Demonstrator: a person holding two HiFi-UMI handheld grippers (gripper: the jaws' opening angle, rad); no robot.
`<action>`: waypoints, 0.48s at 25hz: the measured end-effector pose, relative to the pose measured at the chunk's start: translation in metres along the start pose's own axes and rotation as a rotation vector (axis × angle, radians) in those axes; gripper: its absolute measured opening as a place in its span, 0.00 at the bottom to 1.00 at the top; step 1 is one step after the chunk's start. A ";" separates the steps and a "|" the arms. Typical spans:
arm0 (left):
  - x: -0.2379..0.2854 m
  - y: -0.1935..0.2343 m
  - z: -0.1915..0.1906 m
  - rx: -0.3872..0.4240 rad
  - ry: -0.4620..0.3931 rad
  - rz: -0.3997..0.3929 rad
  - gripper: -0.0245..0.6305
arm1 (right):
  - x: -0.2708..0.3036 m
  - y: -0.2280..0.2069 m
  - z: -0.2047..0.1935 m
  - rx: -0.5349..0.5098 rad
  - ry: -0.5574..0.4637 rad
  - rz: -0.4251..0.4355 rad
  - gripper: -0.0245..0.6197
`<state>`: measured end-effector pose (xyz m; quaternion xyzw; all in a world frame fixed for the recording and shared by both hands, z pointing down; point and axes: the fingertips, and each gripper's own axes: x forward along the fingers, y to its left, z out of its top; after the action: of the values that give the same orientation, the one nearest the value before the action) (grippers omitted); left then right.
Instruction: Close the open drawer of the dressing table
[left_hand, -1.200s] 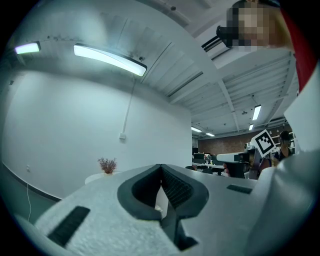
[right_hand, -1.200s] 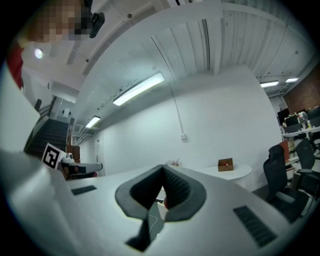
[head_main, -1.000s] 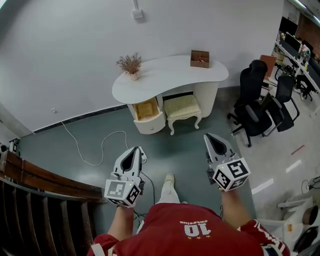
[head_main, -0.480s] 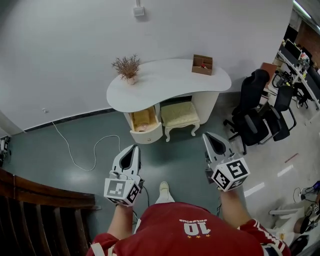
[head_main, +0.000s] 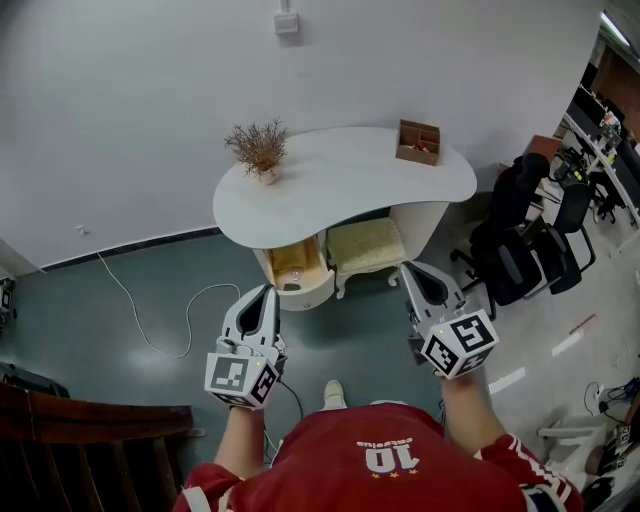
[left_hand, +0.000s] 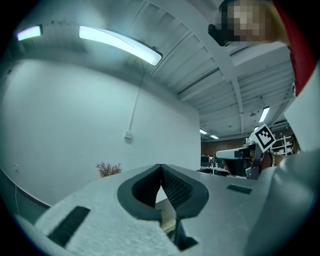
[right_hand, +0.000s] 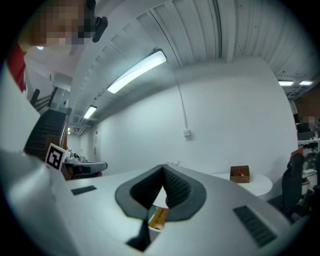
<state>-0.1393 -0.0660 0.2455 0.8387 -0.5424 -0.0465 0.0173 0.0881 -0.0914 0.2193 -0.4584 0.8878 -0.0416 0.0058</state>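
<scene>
The white dressing table (head_main: 340, 175) stands against the far wall. Its left drawer (head_main: 298, 272) is pulled out, showing a yellowish wooden inside. My left gripper (head_main: 264, 292) is held level just short of the drawer's front, jaws shut and empty. My right gripper (head_main: 409, 271) is also shut and empty, to the right near the padded stool (head_main: 366, 247). In the left gripper view the jaws (left_hand: 161, 167) meet at the tip. In the right gripper view the jaws (right_hand: 163, 170) meet too, with the drawer (right_hand: 159, 217) glimpsed below them.
A dried plant (head_main: 260, 150) and a small wooden box (head_main: 418, 142) sit on the tabletop. Black office chairs (head_main: 520, 250) stand at the right. A white cable (head_main: 185, 315) runs over the floor at left, and a dark wooden railing (head_main: 90, 425) lies at the bottom left.
The person has walked toward the table, so the table and open drawer now lie closer to both grippers. Both grippers stay shut and level.
</scene>
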 end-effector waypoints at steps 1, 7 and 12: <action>0.003 0.005 0.000 -0.003 0.001 0.006 0.04 | 0.006 0.001 -0.002 -0.006 0.011 0.012 0.05; 0.030 0.012 -0.001 0.050 0.012 -0.043 0.40 | 0.032 -0.009 -0.003 -0.007 0.018 0.043 0.05; 0.044 0.011 -0.004 0.081 -0.005 -0.033 0.62 | 0.039 -0.020 -0.005 -0.007 0.038 0.054 0.05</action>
<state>-0.1305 -0.1107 0.2477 0.8475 -0.5298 -0.0267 -0.0190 0.0814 -0.1339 0.2270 -0.4336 0.8998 -0.0472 -0.0116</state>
